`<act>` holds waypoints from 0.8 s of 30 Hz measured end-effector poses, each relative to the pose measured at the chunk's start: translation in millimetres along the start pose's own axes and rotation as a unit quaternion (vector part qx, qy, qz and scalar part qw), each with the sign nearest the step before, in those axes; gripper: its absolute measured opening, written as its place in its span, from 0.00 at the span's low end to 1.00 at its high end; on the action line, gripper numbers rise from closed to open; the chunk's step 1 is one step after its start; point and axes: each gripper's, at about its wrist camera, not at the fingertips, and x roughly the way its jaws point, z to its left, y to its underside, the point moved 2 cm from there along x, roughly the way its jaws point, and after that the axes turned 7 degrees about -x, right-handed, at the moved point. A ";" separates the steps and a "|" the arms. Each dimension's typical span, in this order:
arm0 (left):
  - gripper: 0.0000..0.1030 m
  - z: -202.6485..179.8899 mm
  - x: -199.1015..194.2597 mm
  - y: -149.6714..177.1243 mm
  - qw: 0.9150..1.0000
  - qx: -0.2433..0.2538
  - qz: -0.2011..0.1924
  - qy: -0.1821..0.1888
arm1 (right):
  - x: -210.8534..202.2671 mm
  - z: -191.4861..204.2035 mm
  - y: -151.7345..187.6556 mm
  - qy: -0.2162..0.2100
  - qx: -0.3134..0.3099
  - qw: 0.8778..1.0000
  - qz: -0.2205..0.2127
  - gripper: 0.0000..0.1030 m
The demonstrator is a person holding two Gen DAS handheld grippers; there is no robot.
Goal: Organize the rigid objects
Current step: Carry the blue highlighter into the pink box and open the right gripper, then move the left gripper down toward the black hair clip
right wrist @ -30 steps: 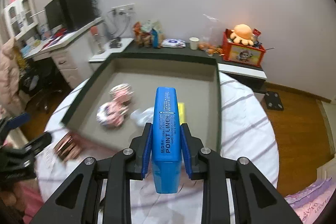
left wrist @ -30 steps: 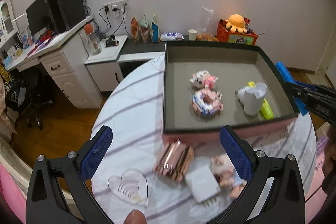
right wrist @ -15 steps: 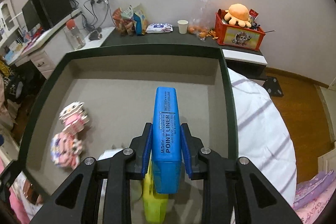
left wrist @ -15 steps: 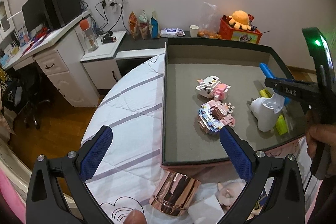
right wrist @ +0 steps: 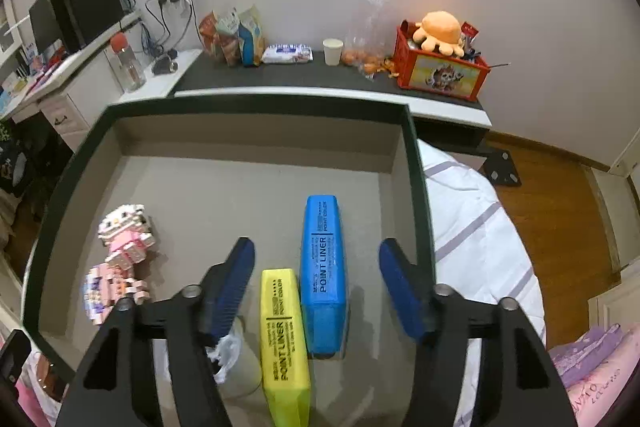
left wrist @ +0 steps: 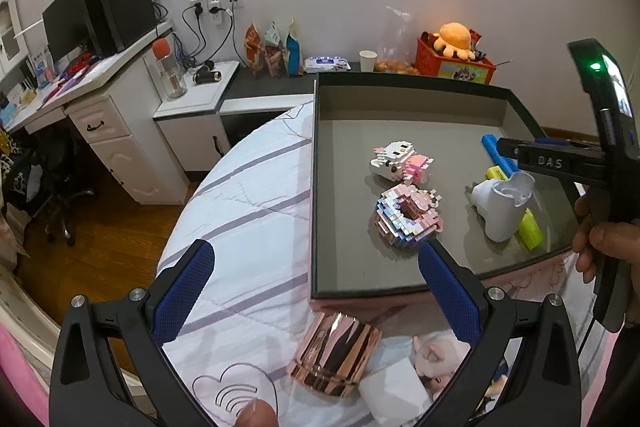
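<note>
A blue highlighter (right wrist: 323, 275) lies flat on the floor of the dark-rimmed tray (right wrist: 256, 103), beside a yellow highlighter (right wrist: 285, 339). My right gripper (right wrist: 317, 247) straddles the blue one. Its jaws are opening and the pads stand clear of it on both sides. The tray (left wrist: 314, 187) also holds a white jug (left wrist: 500, 207), a brick cat figure (left wrist: 400, 161) and a brick doughnut (left wrist: 406, 215). Open and with nothing in it, my left gripper (left wrist: 314, 251) hovers over the tray's near left corner, above a copper cup (left wrist: 336, 353).
The tray rests on a white cloth with purple stripes (left wrist: 240, 211). By the copper cup lie a white box (left wrist: 394, 393) and a pink plush toy (left wrist: 436, 355). A desk with a monitor (left wrist: 100, 23) stands far left. A dark shelf with snacks and a red crate (right wrist: 440, 71) runs along the wall.
The right gripper carried the blue highlighter in over the tray, then opened its jaws and let it go beside the yellow one. The left gripper hardly moved.
</note>
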 end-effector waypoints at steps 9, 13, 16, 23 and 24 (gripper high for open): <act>1.00 13.8 -30.1 34.9 1.000 -0.007 -0.006 0.011 | -77.5 6.1 41.8 -0.050 0.027 0.996 -0.062 0.77; 1.00 17.6 -41.7 58.9 1.000 -0.004 -0.001 0.009 | -100.1 12.7 77.1 -0.075 0.035 0.995 -0.061 0.79; 1.00 17.2 -49.2 74.6 1.000 0.005 0.002 0.003 | -113.1 21.5 101.9 -0.084 0.033 0.994 -0.058 0.80; 1.00 9.9 -59.3 104.6 1.000 0.017 0.017 0.010 | -124.3 40.2 150.0 -0.102 0.022 0.994 -0.035 0.80; 1.00 7.6 -60.2 108.4 1.000 0.019 0.020 0.012 | -124.4 42.1 155.0 -0.103 0.021 0.994 -0.031 0.80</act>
